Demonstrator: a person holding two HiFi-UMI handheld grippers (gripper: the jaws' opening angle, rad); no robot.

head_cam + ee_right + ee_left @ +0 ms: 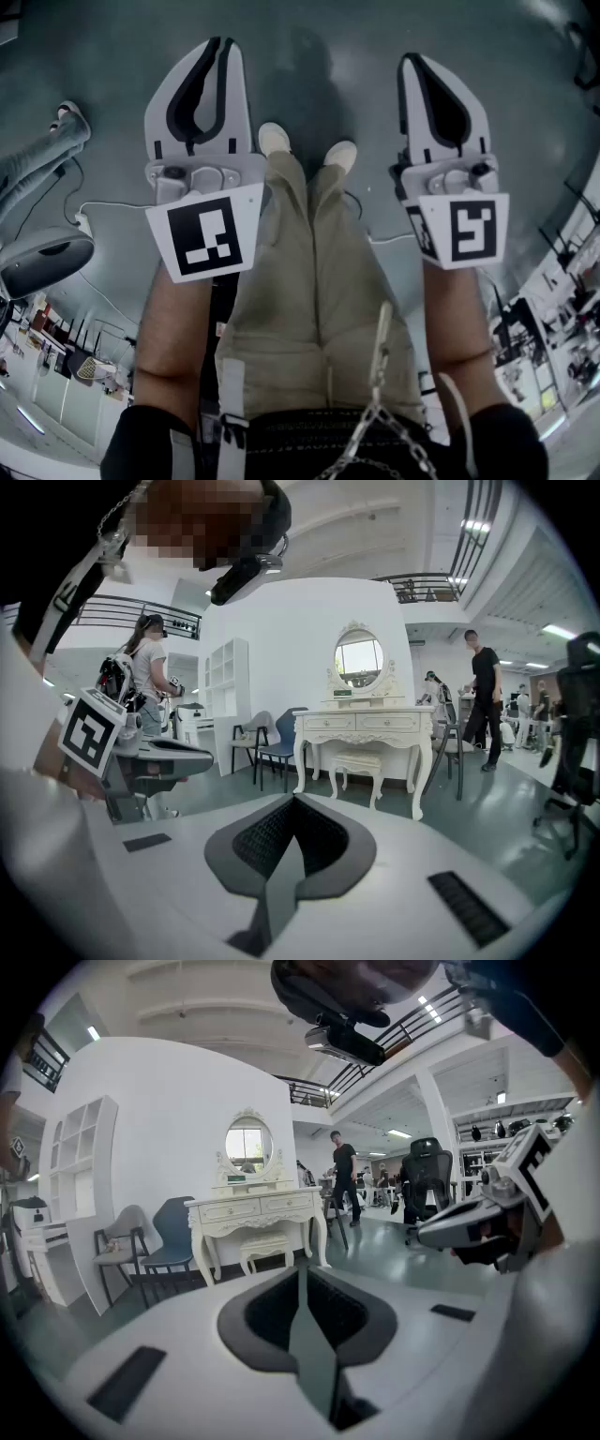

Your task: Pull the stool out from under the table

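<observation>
A small white stool (265, 1249) is tucked under a white dressing table (253, 1208) with an oval mirror, across the room by the wall. The right gripper view shows the same stool (358, 761) between the table's (366, 724) legs, still some way off. My left gripper (223, 45) and right gripper (410, 61) are held side by side in the air above the floor, both shut with nothing in them. The left gripper's tips (302, 1269) meet, and so do the right gripper's tips (292, 801).
A grey chair (122, 1241) and a blue chair (173, 1237) stand left of the table. A person (343, 1180) walks to its right near a black office chair (427, 1180). Another person (145, 677) stands at left. A white cable (103, 206) lies on the floor.
</observation>
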